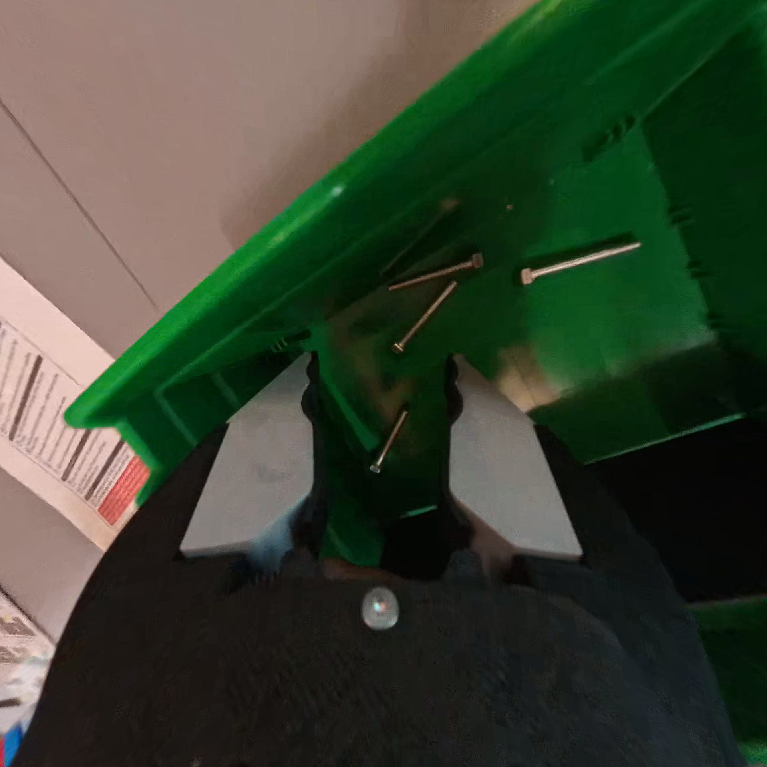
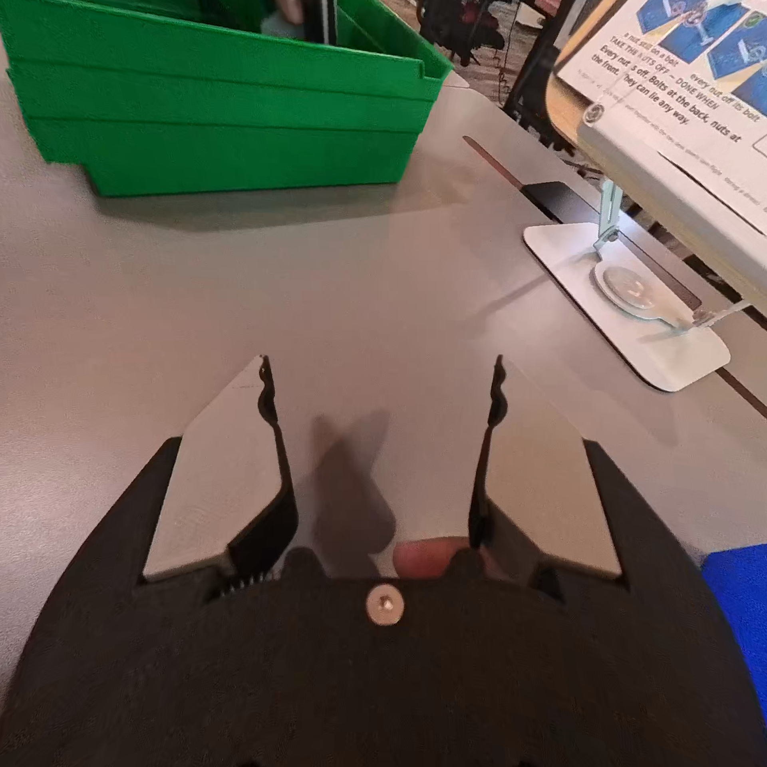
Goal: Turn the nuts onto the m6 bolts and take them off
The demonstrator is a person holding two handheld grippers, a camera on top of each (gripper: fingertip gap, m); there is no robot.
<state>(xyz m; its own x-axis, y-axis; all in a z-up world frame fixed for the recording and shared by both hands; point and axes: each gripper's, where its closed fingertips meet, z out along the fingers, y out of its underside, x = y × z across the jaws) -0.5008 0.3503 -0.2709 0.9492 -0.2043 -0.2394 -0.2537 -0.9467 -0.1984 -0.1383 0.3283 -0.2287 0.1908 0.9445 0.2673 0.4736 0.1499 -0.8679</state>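
Four bolts (image 1: 436, 272) are seen lying loose inside the green bin (image 1: 415, 174). The left gripper (image 1: 381, 365), fingers spread and empty, is held over them. The right gripper (image 2: 382, 361), likewise spread and empty, is held above the table (image 2: 332, 290) near that bin.

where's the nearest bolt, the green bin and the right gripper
nearest bolt (image 1: 389, 440), left wrist view, mid-shaft, between the open fingers
green bin (image 1: 315, 265), left wrist view, its side wall
right gripper (image 2: 382, 359), right wrist view, midway between its open fingertips
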